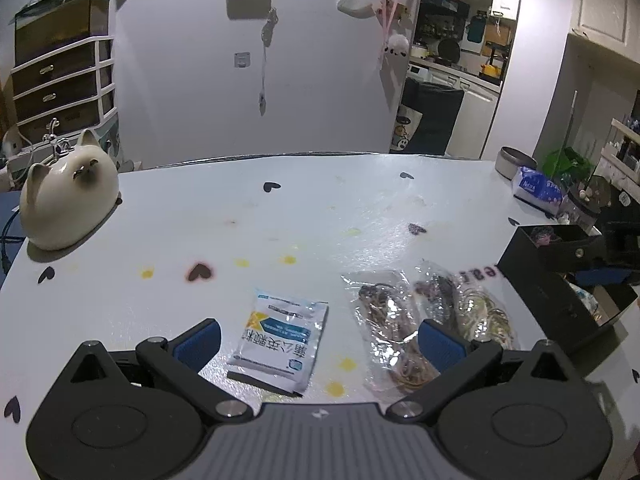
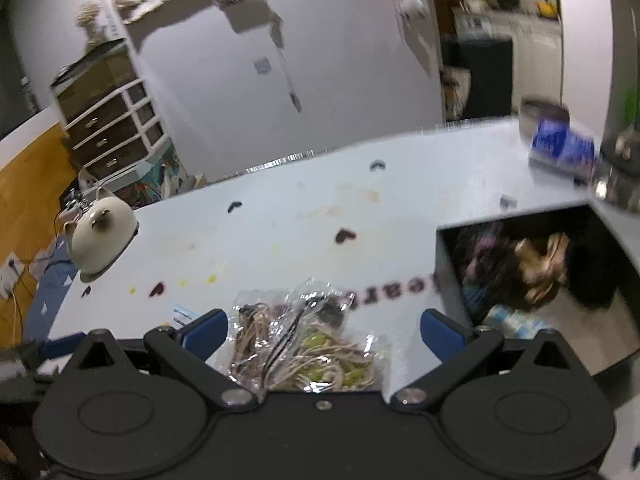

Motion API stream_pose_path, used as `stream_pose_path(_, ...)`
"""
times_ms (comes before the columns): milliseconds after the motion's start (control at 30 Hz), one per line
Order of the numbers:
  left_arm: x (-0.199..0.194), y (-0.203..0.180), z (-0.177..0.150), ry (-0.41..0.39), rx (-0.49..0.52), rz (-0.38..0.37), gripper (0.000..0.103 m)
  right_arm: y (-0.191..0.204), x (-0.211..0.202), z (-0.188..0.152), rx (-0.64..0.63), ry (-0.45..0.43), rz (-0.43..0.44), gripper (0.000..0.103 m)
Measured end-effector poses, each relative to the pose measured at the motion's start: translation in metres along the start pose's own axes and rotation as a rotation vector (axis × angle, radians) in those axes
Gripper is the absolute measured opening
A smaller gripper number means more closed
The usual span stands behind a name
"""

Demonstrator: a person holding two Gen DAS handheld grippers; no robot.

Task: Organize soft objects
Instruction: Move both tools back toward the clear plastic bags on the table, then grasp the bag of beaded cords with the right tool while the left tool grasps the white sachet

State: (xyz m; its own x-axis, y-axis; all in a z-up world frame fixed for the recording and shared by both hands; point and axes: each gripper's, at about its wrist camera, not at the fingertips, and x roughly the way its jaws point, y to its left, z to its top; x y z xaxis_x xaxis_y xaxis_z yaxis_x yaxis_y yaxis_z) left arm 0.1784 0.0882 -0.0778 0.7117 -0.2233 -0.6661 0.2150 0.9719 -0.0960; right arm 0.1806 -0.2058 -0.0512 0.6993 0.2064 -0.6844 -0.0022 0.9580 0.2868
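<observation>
Left hand-held gripper (image 1: 319, 338) spread wide, white sachet (image 1: 280, 344) lying between its fingers

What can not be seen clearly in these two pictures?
- Black box contents: right wrist view, motion blur.
- Black box inside: left wrist view, its wall and the right gripper hide it.
- White packet: right wrist view shows only a corner, behind the finger.
- Clear bags: near ends hidden under the gripper body, both views.
</observation>
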Motion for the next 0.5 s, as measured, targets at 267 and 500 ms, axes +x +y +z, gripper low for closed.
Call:
stream_pose_path(267, 0.008, 0.011, -0.002, 0.002, 0.011, -0.005, 0.103, 0.001, 0.047, -0.007, 0.177, 0.162, -0.001, 0.103)
stream_pose_path(500, 0.028, 0.022, -0.004, 0.045, 0.029, -0.001, 0.103, -0.008, 0.080, -0.017, 0.298, 0.253, -0.077, 0.103)
